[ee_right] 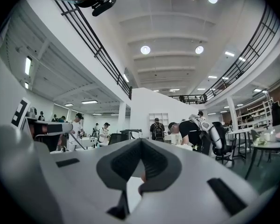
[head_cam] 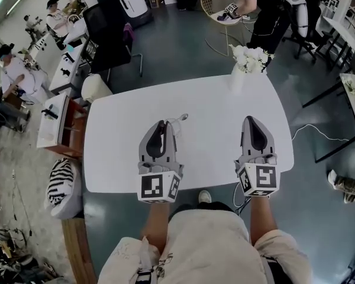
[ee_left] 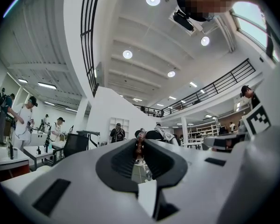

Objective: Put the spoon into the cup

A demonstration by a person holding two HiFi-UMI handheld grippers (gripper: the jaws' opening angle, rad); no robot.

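My left gripper hovers over the white table, left of centre, pointing away from me. Its jaws are nearly closed on a thin pale spoon, which sticks out to the right of the tip. In the left gripper view a small brownish piece of the spoon shows between the left gripper's jaws. My right gripper is over the table's right part, with its jaws together and nothing in them; the right gripper view shows the right gripper the same way. I cannot pick out a cup in any view.
White flowers in a white vessel stand at the table's far right corner. Beyond the table are a black chair, a wire stool and a person bending over it. Desks with seated people line the left side.
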